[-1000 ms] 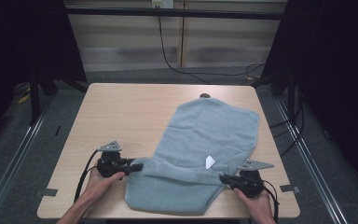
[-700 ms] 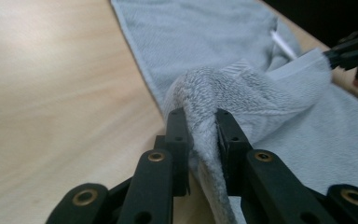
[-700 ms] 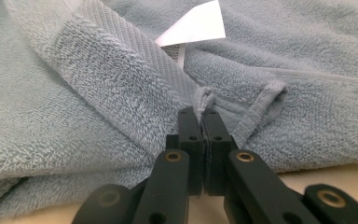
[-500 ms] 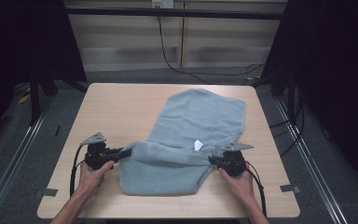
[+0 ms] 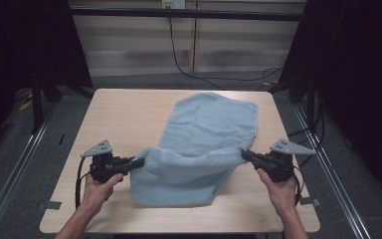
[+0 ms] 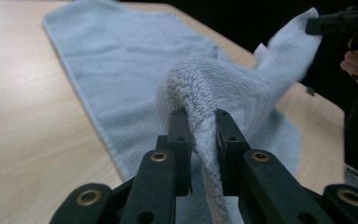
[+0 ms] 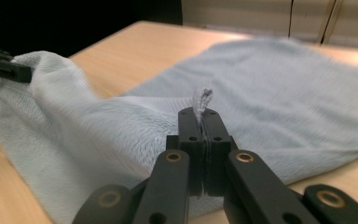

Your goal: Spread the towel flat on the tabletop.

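Bare table (image 5: 119, 119) lies open across the left of the high view and along the bottom edge. The pale blue towel (image 5: 204, 134) covers the centre and upper right, its near part raised between both sides, blocking passage there.

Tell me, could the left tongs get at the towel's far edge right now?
Probably not as things stand: the left tongs are shut on the towel near its front fold, and the right tongs grip the other side. The far edge lies across the table.
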